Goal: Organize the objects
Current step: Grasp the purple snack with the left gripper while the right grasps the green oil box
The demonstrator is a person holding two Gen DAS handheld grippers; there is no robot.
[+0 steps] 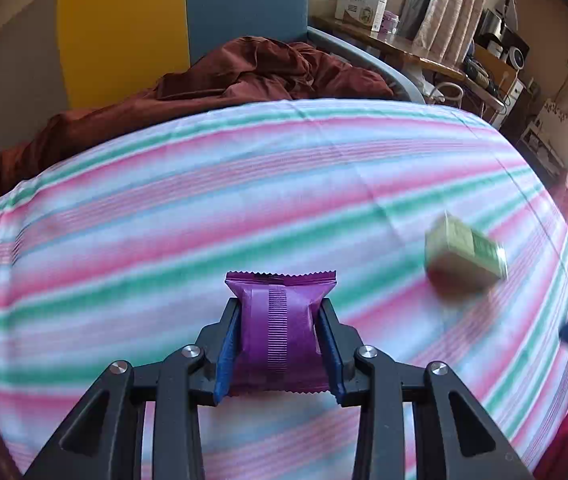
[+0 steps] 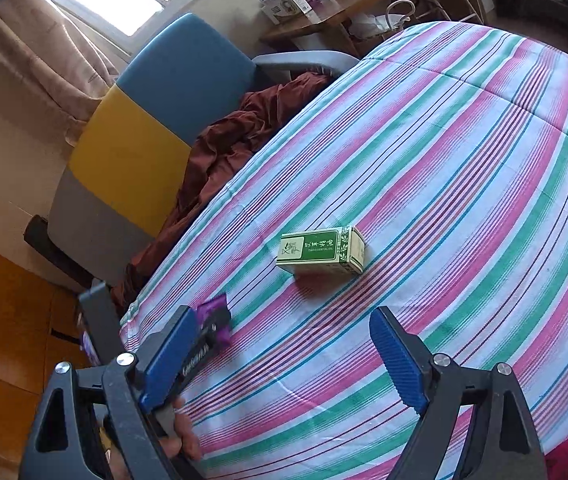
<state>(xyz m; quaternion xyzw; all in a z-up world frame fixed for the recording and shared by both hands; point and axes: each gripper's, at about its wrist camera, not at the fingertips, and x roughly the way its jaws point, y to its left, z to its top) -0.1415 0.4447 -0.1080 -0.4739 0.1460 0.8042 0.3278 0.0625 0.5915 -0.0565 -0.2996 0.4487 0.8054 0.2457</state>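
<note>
A purple snack packet (image 1: 280, 320) sits pinched between the blue pads of my left gripper (image 1: 280, 308), which is shut on it just over the striped bedsheet (image 1: 244, 184). To its right a small green box (image 1: 463, 252) lies on the sheet, blurred. In the right wrist view the same green box (image 2: 325, 250) lies flat ahead of my right gripper (image 2: 284, 324), whose jaws stand wide open with nothing between them. The purple packet (image 2: 216, 314) and the left gripper show at that view's lower left, with a hand (image 2: 182, 432) below them.
A crumpled dark red cloth (image 1: 244, 76) lies along the bed's far edge, against a grey, yellow and blue chair (image 1: 164, 20). A wooden desk (image 1: 403, 50) with a white box stands at the back right. The floor (image 2: 0, 320) drops off left of the bed.
</note>
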